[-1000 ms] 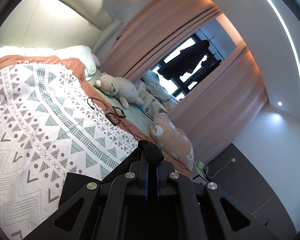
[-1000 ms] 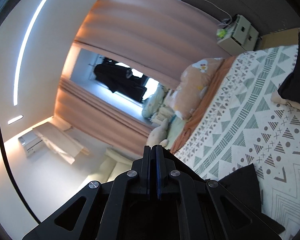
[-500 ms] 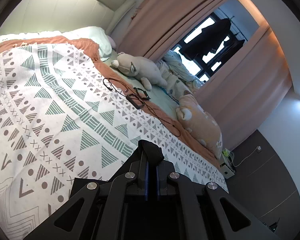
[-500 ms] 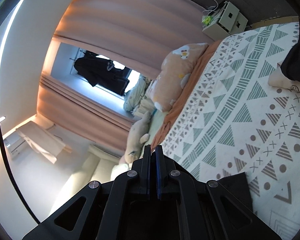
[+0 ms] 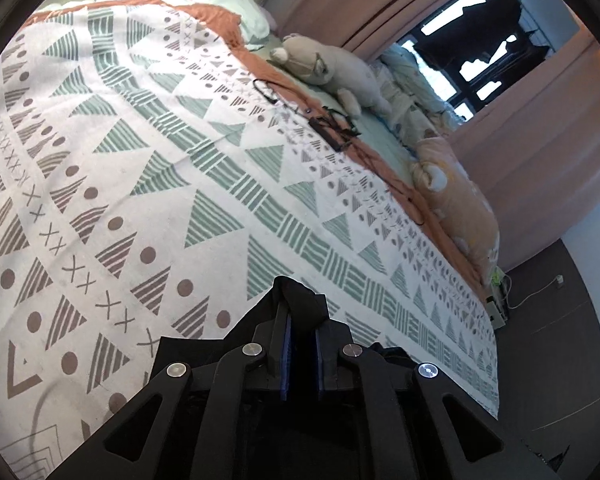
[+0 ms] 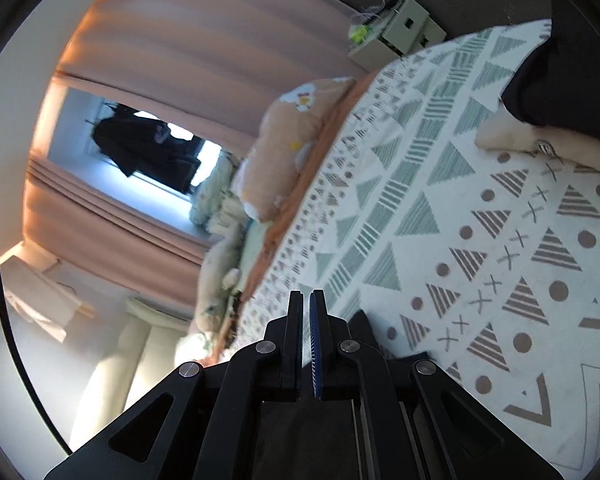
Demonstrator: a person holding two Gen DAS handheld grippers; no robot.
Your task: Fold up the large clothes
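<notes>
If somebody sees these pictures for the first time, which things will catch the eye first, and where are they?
First is the patterned bedspread, white with green and brown triangles, covering most of the bed. In front of it, the left gripper holds a fold of black cloth between its fingers. Along the far edge of the bed, before the pink curtains, lie a beige plush bear and an orange cushion.

A bed (image 5: 148,168) under a patterned spread fills the left; pink curtains (image 5: 340,4) frame a bright window (image 5: 460,80) upper right.
</notes>
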